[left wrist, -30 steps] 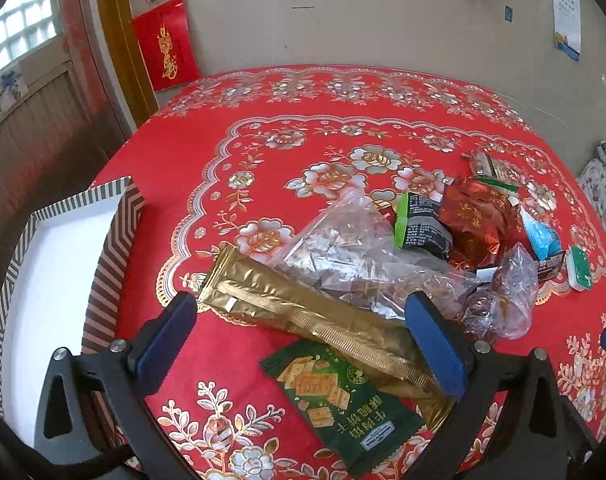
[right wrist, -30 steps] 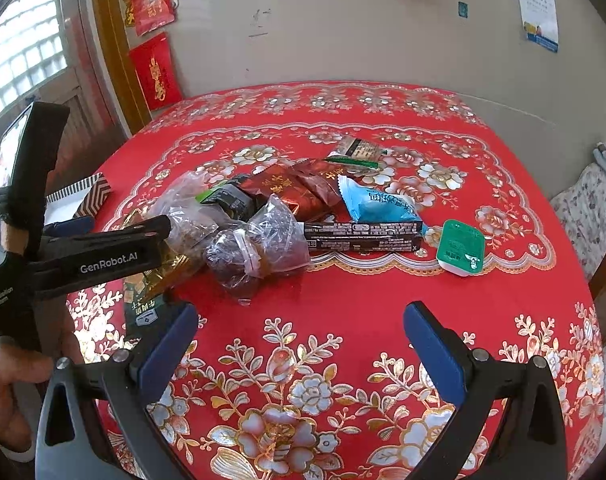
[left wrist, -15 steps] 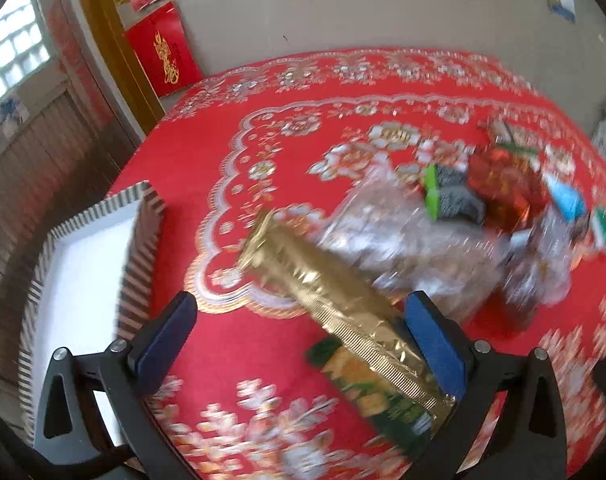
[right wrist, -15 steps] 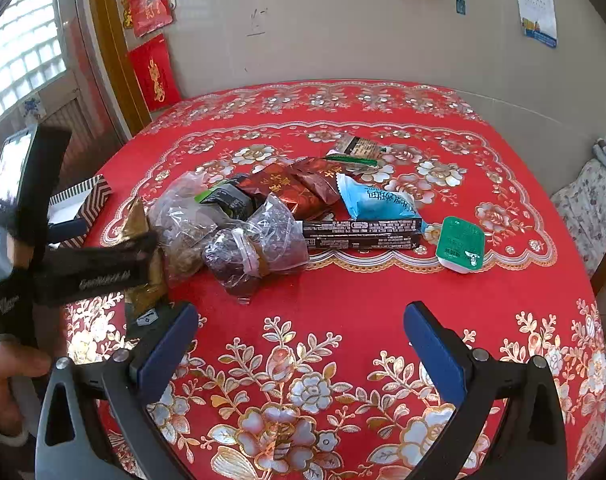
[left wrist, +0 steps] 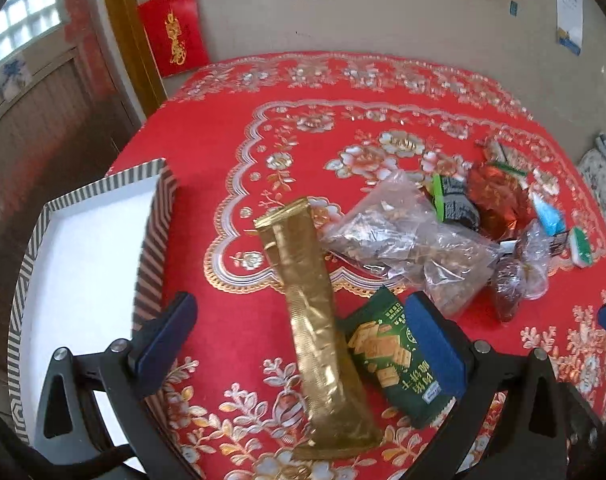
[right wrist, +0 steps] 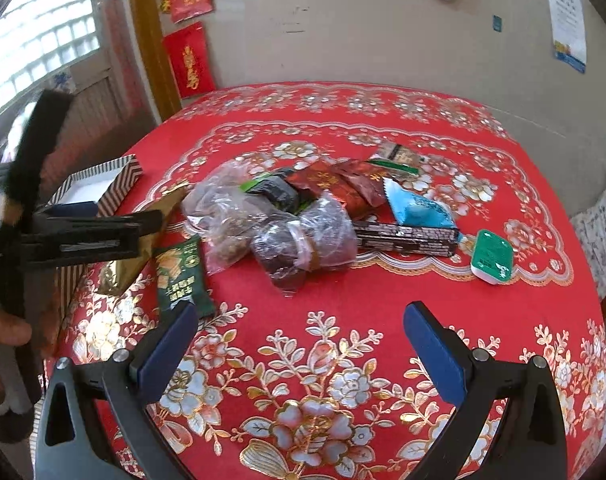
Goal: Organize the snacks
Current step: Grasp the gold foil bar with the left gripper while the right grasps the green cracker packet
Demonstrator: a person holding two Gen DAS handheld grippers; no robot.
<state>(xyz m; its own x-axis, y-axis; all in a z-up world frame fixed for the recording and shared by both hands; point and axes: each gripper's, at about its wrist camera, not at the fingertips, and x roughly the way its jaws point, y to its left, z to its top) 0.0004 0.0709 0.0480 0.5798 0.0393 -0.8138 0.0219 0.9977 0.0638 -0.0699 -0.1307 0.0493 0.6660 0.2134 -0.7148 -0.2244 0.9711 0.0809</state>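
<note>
A long gold foil packet [left wrist: 317, 312] lies on the red tablecloth between the open jaws of my left gripper [left wrist: 299, 340], touching neither pad. A green cracker packet [left wrist: 395, 356] lies just right of it, partly under the right pad. Clear plastic bags [left wrist: 407, 248], red and dark packets [left wrist: 495, 196], a blue packet [right wrist: 419, 206], a black bar [right wrist: 407, 236] and a green-lidded tub [right wrist: 491, 256] lie in a pile. My right gripper [right wrist: 299, 340] is open and empty above bare cloth in front of the pile. The left gripper also shows in the right wrist view [right wrist: 87, 236].
A striped box with a white inside [left wrist: 155, 216] stands at the table's left edge, beside my left gripper. The round table [right wrist: 383, 360] drops away on all sides; a wall stands behind it, a window and wood panelling to the left.
The left gripper has swung left toward the striped box. The gold packet now lies lengthwise between its jaws. The right gripper has barely moved.
</note>
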